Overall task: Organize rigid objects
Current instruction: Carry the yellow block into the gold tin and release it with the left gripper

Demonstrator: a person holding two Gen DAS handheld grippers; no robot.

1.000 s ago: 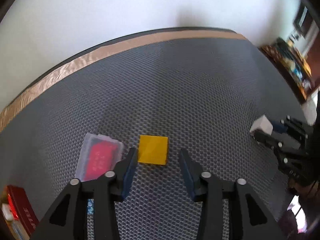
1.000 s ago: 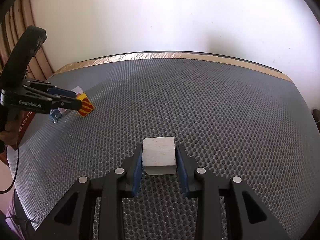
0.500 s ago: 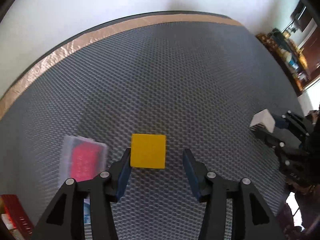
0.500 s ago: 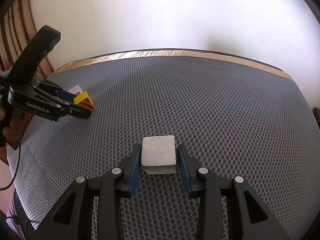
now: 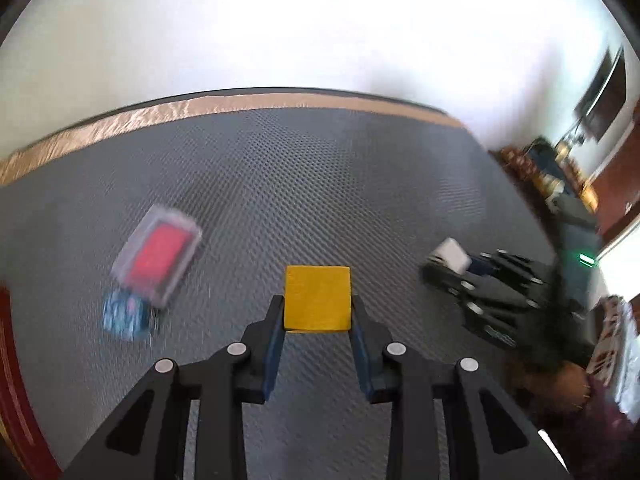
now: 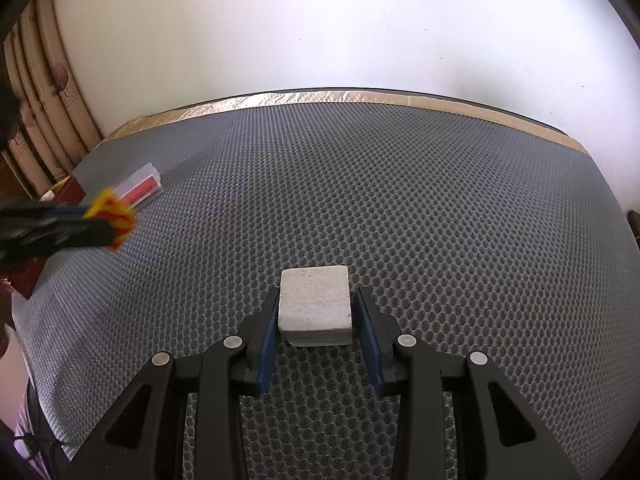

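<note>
Left gripper (image 5: 318, 320): closed on a yellow block (image 5: 317, 298), both pads against its sides, carried above the grey honeycomb table (image 5: 320, 184).

Right gripper (image 6: 316, 320): narrowly closed around a white block (image 6: 315, 304), held between the blue pads over the near middle of the table.

Clear case with red contents (image 5: 158, 256): flat on the table, left side, blurred.

Small blue item (image 5: 120, 316): just near-left of the case, too blurred to identify.

Dark red box (image 6: 24, 276): at the left table edge.
</note>
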